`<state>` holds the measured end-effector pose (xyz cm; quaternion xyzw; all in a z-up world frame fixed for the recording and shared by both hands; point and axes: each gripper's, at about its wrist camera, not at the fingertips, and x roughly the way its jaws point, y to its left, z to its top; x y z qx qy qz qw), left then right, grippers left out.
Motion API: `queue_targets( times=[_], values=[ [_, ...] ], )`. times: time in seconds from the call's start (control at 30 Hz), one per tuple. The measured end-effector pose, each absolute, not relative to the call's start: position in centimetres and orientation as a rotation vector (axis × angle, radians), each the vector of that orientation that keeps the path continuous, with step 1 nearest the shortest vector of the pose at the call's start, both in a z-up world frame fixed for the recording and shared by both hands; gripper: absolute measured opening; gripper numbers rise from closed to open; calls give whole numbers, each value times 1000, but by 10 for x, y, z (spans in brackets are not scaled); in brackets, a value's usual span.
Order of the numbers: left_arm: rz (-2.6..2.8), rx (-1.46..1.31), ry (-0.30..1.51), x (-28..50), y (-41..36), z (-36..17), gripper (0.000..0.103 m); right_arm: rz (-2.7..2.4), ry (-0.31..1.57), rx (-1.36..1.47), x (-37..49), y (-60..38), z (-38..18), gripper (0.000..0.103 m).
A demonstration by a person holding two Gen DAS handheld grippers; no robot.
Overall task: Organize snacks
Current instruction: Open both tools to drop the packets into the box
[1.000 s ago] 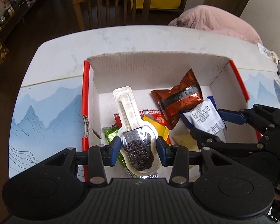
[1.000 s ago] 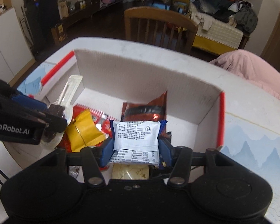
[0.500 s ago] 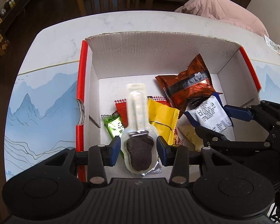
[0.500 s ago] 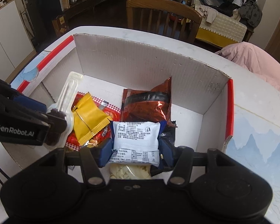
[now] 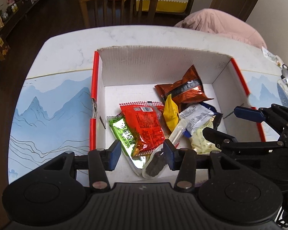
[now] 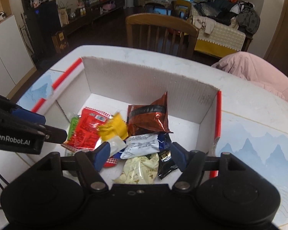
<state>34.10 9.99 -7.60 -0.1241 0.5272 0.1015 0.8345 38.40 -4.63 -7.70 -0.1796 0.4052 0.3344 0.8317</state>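
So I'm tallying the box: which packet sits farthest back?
The brown foil packet, closest to the box's back wall; the red, green and yellow ones lie nearer the front.

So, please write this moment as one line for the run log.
left gripper: open, jaws just opening, spoon-shaped snack dropped | right gripper: open, jaws just opening, white packet released | box: holds snacks

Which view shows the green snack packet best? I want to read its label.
The left wrist view: the green packet lies face up there, its print visible. The right wrist view shows only a green sliver behind the red packet.
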Motion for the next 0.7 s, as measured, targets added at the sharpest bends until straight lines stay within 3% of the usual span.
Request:
queue_targets(
  times=[0.23, 0.3, 0.7],
  values=[
    [197, -256, 1054, 313, 93, -54, 48, 725, 823, -327, 357, -58, -53, 73],
    [189, -262, 1034, 304, 92, -48, 54, 732, 807, -318, 347, -61, -46, 75],
    [179, -252, 894, 240, 82, -13, 58, 768, 734, -237, 289, -82, -11, 87]
  ],
)
